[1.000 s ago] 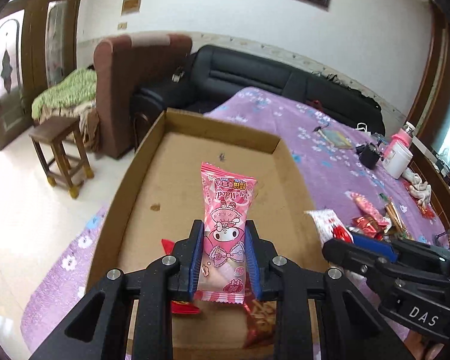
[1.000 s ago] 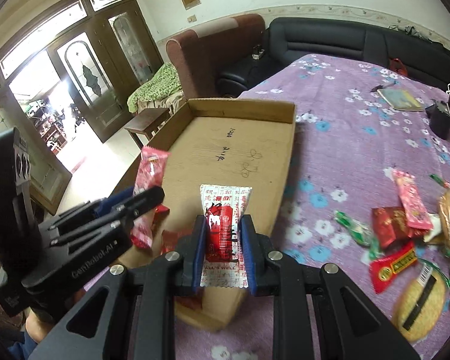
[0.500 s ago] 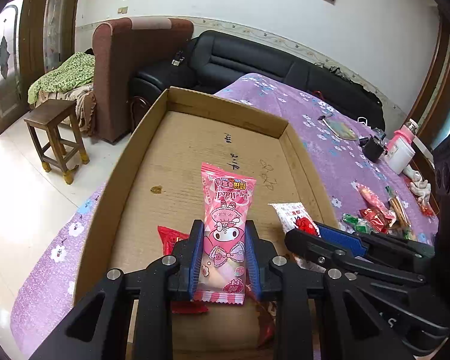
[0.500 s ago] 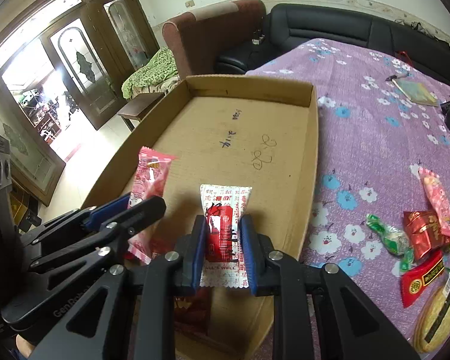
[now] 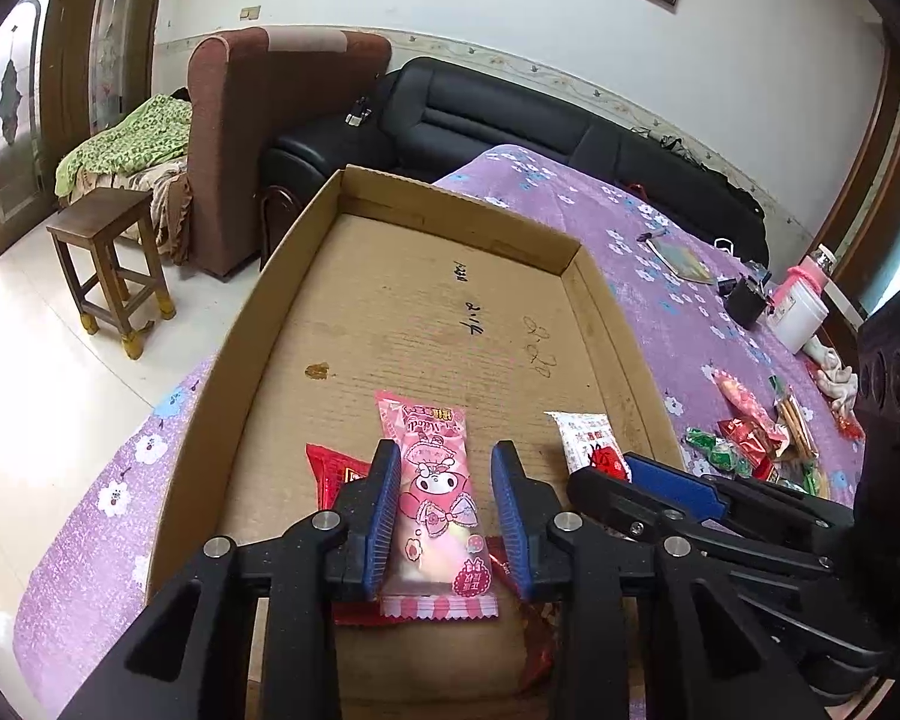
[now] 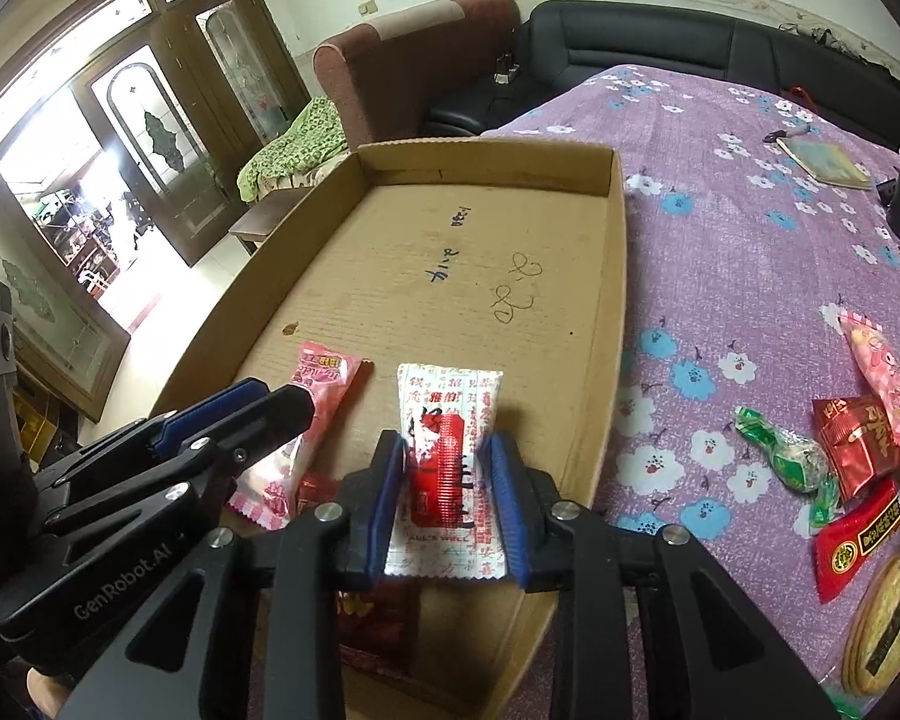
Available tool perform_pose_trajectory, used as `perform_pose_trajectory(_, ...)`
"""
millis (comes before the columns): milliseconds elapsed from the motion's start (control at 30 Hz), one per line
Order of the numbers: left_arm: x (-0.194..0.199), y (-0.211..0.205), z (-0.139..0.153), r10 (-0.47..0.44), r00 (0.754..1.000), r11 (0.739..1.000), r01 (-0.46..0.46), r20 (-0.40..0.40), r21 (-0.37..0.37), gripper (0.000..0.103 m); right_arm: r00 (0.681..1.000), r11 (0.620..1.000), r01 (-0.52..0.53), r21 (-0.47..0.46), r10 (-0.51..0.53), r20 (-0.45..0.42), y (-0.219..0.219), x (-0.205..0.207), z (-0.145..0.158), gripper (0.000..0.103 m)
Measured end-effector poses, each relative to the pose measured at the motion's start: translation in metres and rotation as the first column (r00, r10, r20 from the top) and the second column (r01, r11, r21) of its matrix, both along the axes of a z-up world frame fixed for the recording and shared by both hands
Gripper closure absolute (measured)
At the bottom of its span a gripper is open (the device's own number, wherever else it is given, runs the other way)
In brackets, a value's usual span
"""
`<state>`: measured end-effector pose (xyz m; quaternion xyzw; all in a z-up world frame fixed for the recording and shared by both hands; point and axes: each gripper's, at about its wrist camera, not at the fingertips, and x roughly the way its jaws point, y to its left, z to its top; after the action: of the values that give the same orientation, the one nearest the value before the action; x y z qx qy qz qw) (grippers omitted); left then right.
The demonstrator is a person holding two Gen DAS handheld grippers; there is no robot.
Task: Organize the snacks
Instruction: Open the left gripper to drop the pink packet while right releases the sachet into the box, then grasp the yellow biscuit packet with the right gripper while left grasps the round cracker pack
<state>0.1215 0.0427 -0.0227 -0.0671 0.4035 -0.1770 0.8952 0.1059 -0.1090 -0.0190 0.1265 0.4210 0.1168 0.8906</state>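
Our left gripper, jaws opening, straddles the pink packet in the cardboard tray. Our right gripper, also opening, straddles the white-red packet (tray's near end). Loose snacks crowd the purple cloth beside the tray.

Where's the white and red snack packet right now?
In the right wrist view, the white packet sits between the opening right gripper fingers, inside the cardboard tray near its right wall, beside the pink packet.
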Motion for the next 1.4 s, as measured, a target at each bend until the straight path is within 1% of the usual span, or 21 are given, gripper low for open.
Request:
perform_pose_trajectory(167,-0.003,0.001,0.003,-0.001,1.000,1.000,0.001,0.000,-0.011,0.070,1.000,1.000,-0.002,0.012,0.002,0.011,-0.002,-0.005,0.004,0.072)
perform_pose_trajectory(500,-0.017,-0.008,0.019,-0.021,0.999,1.000,0.021,0.033,-0.007,0.070,0.998,0.998,0.008,0.068,-0.012,0.056,-0.020,-0.031,0.022,0.072)
perform_pose_trajectory(700,-0.030,-0.026,0.028,-0.059,0.997,0.998,0.059,0.050,0.011,0.070,0.996,0.993,0.055,0.102,-0.062,0.067,-0.053,-0.054,0.024,0.072)
perform_pose_trajectory(867,-0.042,-0.049,0.035,-0.108,0.992,0.994,0.106,0.061,0.038,0.069,0.989,0.982,0.128,0.135,-0.138,0.062,-0.097,-0.074,0.020,0.071)
perform_pose_trajectory(900,-0.044,-0.053,0.036,-0.117,0.991,0.993,0.115,0.062,0.042,0.059,0.986,0.980,0.144,0.141,-0.153,0.061,-0.106,-0.078,0.020,0.071)
perform_pose_trajectory(933,-0.047,-0.058,0.037,-0.128,0.990,0.991,0.125,0.063,0.046,0.051,0.981,0.973,0.172,0.151,-0.183,0.062,-0.120,-0.085,0.019,0.071)
perform_pose_trajectory(967,-0.050,-0.064,0.038,-0.141,0.988,0.989,0.137,0.068,0.051,0.041,0.977,0.970,0.190,0.154,-0.202,0.063,-0.129,-0.091,0.019,0.071)
perform_pose_trajectory(1000,-0.055,-0.070,0.039,-0.153,0.985,0.987,0.149,0.075,0.058,0.040,0.971,0.964,0.217,0.157,-0.229,0.065,-0.143,-0.098,0.019,0.070)
perform_pose_trajectory(1033,-0.059,-0.078,0.041,-0.169,0.982,0.984,0.164,0.082,0.070,0.040,0.967,0.960,0.233,0.156,-0.245,0.065,-0.151,-0.102,0.019,0.067)
perform_pose_trajectory(1133,-0.071,-0.102,0.043,-0.227,0.970,0.971,0.219,0.084,0.096,0.040,0.942,0.935,0.313,0.166,-0.328,0.072,-0.191,-0.120,0.017,0.059)
perform_pose_trajectory(1267,-0.084,-0.132,0.041,-0.296,0.952,0.951,0.287,0.070,0.116,0.040,0.880,0.869,0.453,0.200,-0.472,0.055,-0.251,-0.147,0.005,0.059)
perform_pose_trajectory(1300,-0.087,-0.140,0.039,-0.317,0.947,0.944,0.309,0.059,0.117,0.040,0.857,0.845,0.496,0.199,-0.513,0.042,-0.266,-0.153,0.000,0.059)
perform_pose_trajectory(1333,-0.090,-0.148,0.038,-0.337,0.940,0.937,0.330,0.047,0.117,0.040,0.844,0.832,0.519,0.196,-0.535,0.032,-0.274,-0.155,-0.003,0.059)
perform_pose_trajectory(1367,-0.093,-0.157,0.035,-0.358,0.933,0.929,0.352,0.031,0.116,0.040,0.824,0.810,0.553,0.193,-0.566,0.015,-0.286,-0.160,-0.009,0.059)
perform_pose_trajectory(1400,-0.095,-0.165,0.033,-0.377,0.926,0.921,0.373,0.013,0.113,0.038,0.810,0.794,0.575,0.196,-0.587,0.001,-0.294,-0.162,-0.014,0.059)
